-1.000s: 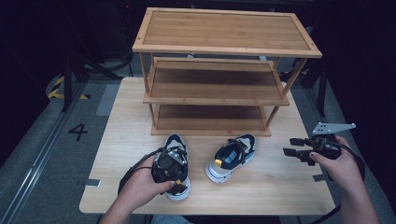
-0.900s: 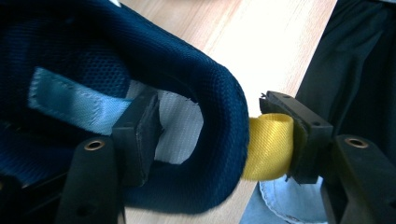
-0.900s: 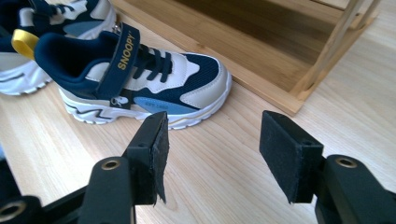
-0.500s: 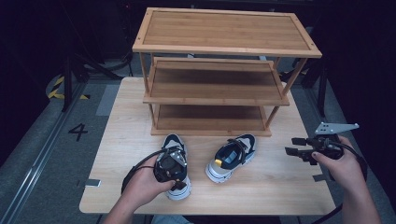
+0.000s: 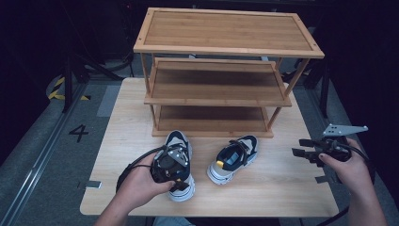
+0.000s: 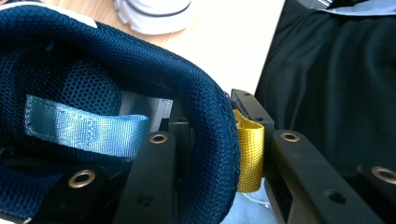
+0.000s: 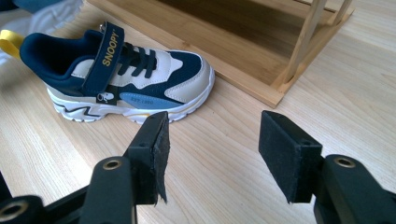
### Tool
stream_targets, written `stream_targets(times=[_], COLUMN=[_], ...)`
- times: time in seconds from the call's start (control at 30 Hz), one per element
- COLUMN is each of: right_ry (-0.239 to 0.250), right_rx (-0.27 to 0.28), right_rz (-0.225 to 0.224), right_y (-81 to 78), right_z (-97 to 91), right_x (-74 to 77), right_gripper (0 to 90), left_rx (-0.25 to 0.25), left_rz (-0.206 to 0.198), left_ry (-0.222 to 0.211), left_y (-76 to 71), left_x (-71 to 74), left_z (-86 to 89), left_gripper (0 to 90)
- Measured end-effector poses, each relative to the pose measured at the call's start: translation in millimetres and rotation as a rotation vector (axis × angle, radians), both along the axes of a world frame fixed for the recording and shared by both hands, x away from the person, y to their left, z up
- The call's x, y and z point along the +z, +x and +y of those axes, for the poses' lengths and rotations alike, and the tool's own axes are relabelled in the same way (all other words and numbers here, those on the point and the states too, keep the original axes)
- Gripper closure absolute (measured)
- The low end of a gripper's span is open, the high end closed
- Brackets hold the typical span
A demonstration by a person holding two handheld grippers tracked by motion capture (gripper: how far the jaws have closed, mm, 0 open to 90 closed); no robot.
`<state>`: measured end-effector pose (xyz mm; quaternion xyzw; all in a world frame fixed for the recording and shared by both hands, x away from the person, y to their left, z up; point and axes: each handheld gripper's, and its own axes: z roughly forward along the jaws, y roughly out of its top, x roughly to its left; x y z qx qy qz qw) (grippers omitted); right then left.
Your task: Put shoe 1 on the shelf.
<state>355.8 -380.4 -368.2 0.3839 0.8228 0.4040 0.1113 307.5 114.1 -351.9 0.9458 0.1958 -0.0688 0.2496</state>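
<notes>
Rack [image 5: 221, 89] as landmark: your left gripper [image 5: 170, 165] had just closed its jaws, clamped on the heel collar of the left shoe [image 5: 181, 143] just before it. Your right gripper [image 5: 306, 149] hung well right, jaws wide, empty; right shoe [image 5: 233, 157] beside.

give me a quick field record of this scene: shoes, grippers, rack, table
left shoe: on the table near the front edge, heel collar clamped
left gripper: shut on the left shoe's heel collar, one of its fingers inside, the other by the yellow pull tab; jaws have just been closing
right shoe: flat on the table, free, toe toward the rack
right gripper: open, nothing between its fingers
rack: three wooden shelves, all bare
table: light wood
</notes>
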Motion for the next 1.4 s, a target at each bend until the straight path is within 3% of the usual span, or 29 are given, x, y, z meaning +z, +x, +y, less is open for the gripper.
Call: stream_targets(times=[0.17,0.37,0.53,0.67,1.17,1.4], right_ry=[-0.005,-0.032,-0.040,-0.043,-0.050,-0.062], right_rx=[-0.007,-0.017,-0.021,-0.027,-0.058,-0.067], right_rz=[0.007,0.007,0.011,0.015,0.016,0.023], right_y=[-1.7,-7.4,-11.7,-14.6,-31.0,-36.4], right_z=[-2.3,-1.8,-2.3,-4.1,-10.8,-13.7], right_x=[-2.6,-4.4,-6.8,-8.7,-10.5,-12.0], right_gripper=[44.2,43.9,43.9,43.9,44.0,44.0], left_rx=[-0.017,-0.038,-0.051,-0.063,-0.124,-0.133], left_rz=[-0.012,-0.029,-0.046,-0.076,-0.145,-0.181], left_ry=[-0.008,0.039,0.047,0.078,0.058,0.047], left_y=[-1.7,1.0,1.7,2.6,17.3,33.2], left_x=[16.1,36.8,49.0,64.0,114.0,127.4], left_z=[-1.7,-5.9,-8.1,-9.8,-20.0,-27.7], left_gripper=[71.8,71.5,71.5,71.3,71.3,71.1])
